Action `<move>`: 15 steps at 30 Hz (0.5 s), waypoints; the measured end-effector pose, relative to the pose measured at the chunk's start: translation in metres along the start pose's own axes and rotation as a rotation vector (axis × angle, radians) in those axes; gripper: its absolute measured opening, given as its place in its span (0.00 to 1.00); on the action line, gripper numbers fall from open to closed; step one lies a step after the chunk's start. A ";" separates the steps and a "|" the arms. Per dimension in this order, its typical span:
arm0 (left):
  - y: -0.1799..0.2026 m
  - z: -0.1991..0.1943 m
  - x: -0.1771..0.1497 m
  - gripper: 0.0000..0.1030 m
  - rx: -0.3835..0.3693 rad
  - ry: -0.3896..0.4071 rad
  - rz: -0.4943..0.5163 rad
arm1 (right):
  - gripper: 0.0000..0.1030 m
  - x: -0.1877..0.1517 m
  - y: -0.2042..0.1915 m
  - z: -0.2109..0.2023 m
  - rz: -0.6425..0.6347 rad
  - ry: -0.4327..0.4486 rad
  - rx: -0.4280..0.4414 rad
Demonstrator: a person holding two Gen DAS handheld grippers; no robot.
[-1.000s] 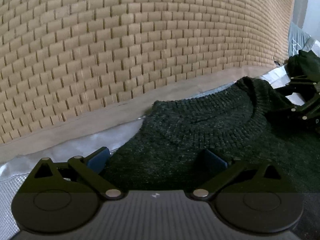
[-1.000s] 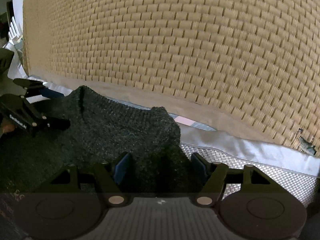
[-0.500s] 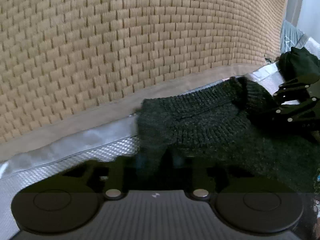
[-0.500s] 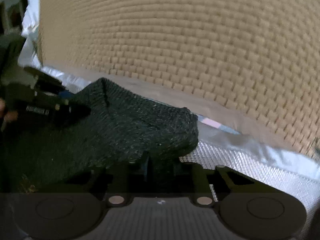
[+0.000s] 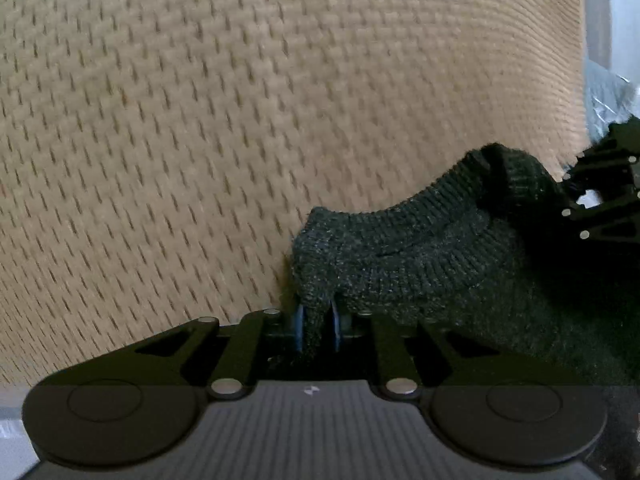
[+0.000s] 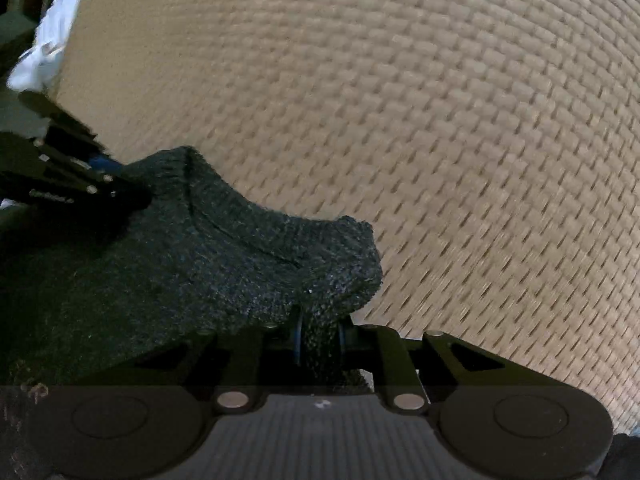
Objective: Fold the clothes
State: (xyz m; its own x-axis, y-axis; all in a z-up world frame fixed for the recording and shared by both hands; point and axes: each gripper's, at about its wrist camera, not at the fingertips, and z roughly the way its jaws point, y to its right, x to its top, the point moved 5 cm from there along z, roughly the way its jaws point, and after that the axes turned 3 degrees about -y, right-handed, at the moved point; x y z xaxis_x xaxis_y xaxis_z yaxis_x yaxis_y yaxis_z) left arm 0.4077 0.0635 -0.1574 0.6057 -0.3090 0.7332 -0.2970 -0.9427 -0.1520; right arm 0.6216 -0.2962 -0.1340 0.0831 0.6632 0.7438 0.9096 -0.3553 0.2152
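- Left wrist view: left hand-held gripper (image 5: 316, 330) clamped narrow on 1 shoulder corner of the dark knit sweater (image 5: 420, 252), blue pads pinching a bunched tuck.
- Right wrist view: right hand-held gripper (image 6: 318, 338) pinched likewise on the other shoulder corner of the same sweater (image 6: 180, 264).
- Held up in front of the woven mat (image 5: 240, 120), ribbed collar (image 5: 460, 200) sagging between the 2 grips, body trailing down and near, out of view.
- Long axis across the shoulders, running straight from one grip to the other; neither nearer, each at its own end.
- Fits either a lift to spread the garment or a top edge being carried over into a fold.
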 end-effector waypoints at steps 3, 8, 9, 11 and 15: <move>-0.003 0.006 0.010 0.15 0.021 0.019 -0.018 | 0.17 0.003 0.005 0.009 0.013 -0.006 -0.008; 0.000 0.025 0.004 0.24 0.052 -0.023 -0.021 | 0.21 0.006 0.011 0.023 0.034 -0.018 -0.022; 0.000 0.027 0.000 0.32 0.064 -0.024 -0.017 | 0.22 0.002 0.010 0.025 0.037 -0.032 -0.025; 0.000 0.027 -0.004 0.42 0.077 -0.019 -0.021 | 0.29 -0.004 0.009 0.024 0.033 -0.038 -0.049; -0.012 0.010 -0.006 0.62 0.058 0.035 -0.094 | 0.46 -0.007 0.010 0.009 0.024 -0.001 -0.102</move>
State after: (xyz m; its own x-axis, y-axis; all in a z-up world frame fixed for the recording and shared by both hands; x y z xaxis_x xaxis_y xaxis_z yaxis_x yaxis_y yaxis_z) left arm 0.4147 0.0758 -0.1665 0.6022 -0.2154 0.7687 -0.1961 -0.9733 -0.1192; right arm 0.6336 -0.2980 -0.1429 0.1045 0.6542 0.7491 0.8612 -0.4363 0.2608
